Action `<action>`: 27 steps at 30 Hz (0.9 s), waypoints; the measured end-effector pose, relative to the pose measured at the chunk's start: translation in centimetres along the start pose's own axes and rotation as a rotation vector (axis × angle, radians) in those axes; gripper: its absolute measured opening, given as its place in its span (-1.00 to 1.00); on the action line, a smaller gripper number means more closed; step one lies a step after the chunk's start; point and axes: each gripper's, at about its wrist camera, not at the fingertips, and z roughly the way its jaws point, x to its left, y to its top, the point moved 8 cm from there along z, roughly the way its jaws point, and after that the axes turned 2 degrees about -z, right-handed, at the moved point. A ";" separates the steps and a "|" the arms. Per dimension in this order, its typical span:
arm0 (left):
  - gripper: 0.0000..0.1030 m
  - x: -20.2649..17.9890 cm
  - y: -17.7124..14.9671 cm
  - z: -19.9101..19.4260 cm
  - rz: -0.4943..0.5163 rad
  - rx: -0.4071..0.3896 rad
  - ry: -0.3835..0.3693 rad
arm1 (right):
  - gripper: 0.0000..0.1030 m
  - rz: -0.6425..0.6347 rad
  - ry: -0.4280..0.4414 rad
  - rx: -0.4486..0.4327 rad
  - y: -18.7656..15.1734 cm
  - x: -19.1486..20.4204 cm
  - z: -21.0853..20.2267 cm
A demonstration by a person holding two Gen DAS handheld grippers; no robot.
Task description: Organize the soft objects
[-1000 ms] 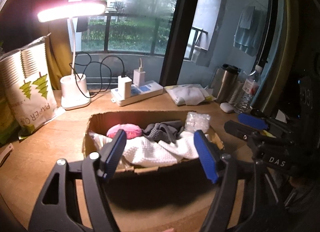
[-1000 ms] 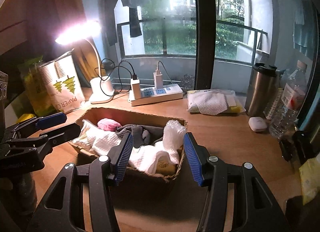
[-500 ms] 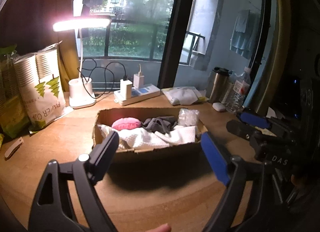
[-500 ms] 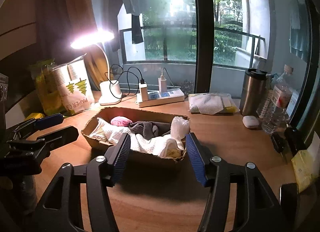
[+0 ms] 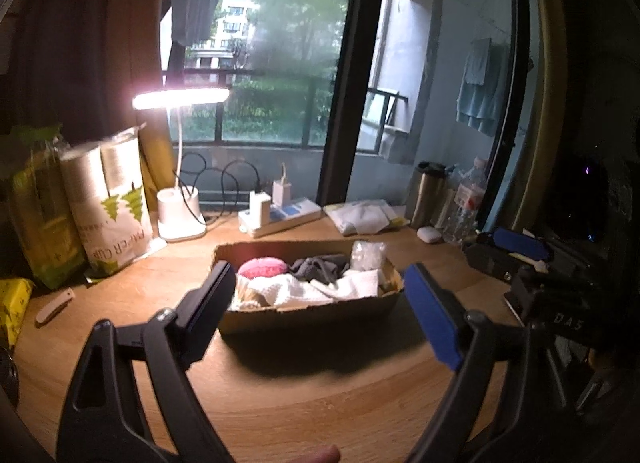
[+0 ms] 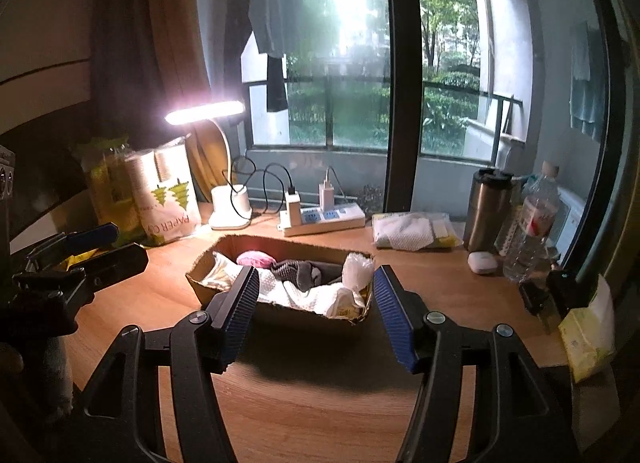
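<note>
Both the left gripper [image 5: 320, 313] and right gripper [image 6: 314, 313] hang spread and empty before the box [image 5: 312, 313] mid-table, holding white towel [image 6: 308, 297], grey cloth [image 6: 298, 271] and pink sponge [image 5: 262, 268]. At the table's [image 6: 320, 415] back-left corner, a bag [image 6: 172, 203] reads "PAPER CUP".

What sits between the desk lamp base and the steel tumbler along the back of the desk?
In the right wrist view: between the lamp base and the tumbler lie a white power strip with two chargers, then a packet of white cloths.
</note>
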 end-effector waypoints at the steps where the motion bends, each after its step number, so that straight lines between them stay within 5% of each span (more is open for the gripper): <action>1: 0.71 -0.1 0.3 -0.5 0.002 -0.008 -0.002 | 0.22 0.000 -0.004 -0.008 0.2 0.1 -0.5; 4: 0.72 -0.4 1.3 -1.9 0.000 -0.039 -0.010 | 0.24 -0.003 -0.017 -0.041 1.1 0.2 -2.1; 7: 0.99 -0.7 2.5 -3.5 0.005 -0.079 -0.009 | 0.48 -0.005 -0.017 -0.074 2.0 0.3 -3.6; 27: 0.99 -1.1 5.8 -8.2 0.031 -0.185 0.056 | 0.55 -0.008 -0.058 -0.173 4.5 0.4 -8.3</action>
